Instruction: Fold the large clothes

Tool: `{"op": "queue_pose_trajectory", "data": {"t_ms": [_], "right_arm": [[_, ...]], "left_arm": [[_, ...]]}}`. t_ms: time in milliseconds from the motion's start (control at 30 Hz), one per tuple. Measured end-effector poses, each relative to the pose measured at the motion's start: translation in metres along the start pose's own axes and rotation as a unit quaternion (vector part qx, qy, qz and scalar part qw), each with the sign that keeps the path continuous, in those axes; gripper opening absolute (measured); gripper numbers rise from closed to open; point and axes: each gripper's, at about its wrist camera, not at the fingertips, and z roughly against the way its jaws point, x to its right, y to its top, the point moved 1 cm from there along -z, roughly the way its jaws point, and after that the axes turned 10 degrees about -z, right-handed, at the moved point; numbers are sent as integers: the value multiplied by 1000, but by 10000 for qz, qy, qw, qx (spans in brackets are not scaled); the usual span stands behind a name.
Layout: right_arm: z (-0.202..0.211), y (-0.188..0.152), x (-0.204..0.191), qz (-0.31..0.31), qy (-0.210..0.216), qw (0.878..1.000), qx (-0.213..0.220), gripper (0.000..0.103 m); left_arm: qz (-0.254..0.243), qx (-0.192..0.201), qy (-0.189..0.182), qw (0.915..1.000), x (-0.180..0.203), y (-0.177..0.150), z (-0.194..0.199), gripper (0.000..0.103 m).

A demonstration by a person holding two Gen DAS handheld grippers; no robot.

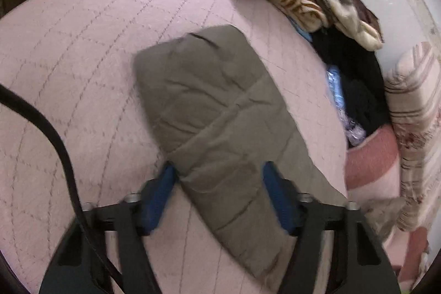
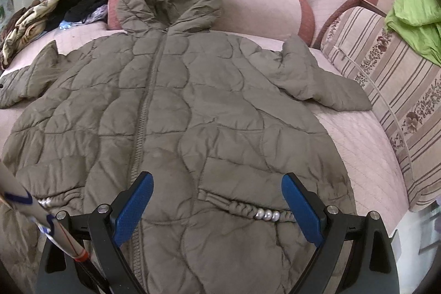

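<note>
Right wrist view shows the quilted jacket (image 2: pixel 176 106) lying zipped and face up on the pink bed cover (image 2: pixel 355 139), hood away from the camera and hem nearest. The right claw (image 2: pixel 217 200) hangs wide open above the hem, holding nothing. In the left wrist view, the left claw (image 1: pixel 217 183) is also spread wide, its blue pads (image 1: pixel 161 192) straddling the left sleeve (image 1: pixel 217 112) without closing on it. That sleeve's long axis runs forward and away from the left claw, so the left hand is nearer for folding it inward across the body.
</note>
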Motion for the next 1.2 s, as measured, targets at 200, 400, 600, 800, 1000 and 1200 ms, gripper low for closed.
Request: {"op": "queue_pose_trajectory", "data": {"t_ms": [200,400,600,800,1000,1200], "right_arm": [[3,1,8,-74,75,9999,56,96],[20,-3,20,-229,328,9991,151,95],[36,-8,48,-566,547,9966,257,95],[43,-12,83,-919,592,9936,294,95],[37,-14,115,-1177,650,9908,161,95],[22,4,125,-1385,1439,9796,-236,93]], "left_arm": [[-306,-120,410,9986,16,2,20,7],[-1148,249,10,9931,89,-18,90,6],[-2158,252,-806,9728,194,-88,142,5],[-2958,-265,-1454,9437,281,-190,135,4],[-3543,-927,-1055,9245,309,-288,82,3],[-3767,-1010,-969,9157,295,-333,101,18]]}}
